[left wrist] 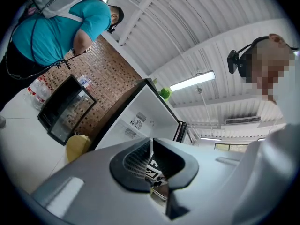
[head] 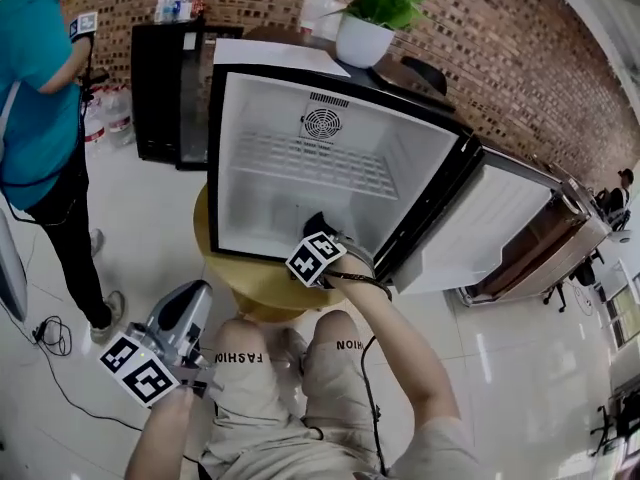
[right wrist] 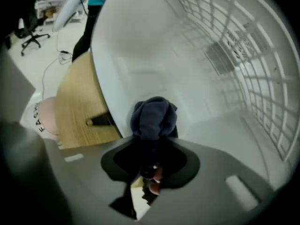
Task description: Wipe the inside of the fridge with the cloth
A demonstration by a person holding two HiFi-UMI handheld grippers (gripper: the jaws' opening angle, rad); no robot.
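A small white fridge stands open on a round yellow table, its door swung out to the right. My right gripper reaches into the bottom of the fridge, shut on a bunched dark blue cloth. In the right gripper view the cloth sits low by the fridge's front left edge, over its white floor. My left gripper is held low at the left, outside the fridge, tilted a little upward. Its jaws are shut with nothing between them. The left gripper view shows the fridge ahead of that gripper.
A wire shelf spans the fridge's middle, with a round fan grille on the back wall. A potted plant stands on top. A person in a teal shirt stands at the left beside a black cabinet. A cable lies on the floor.
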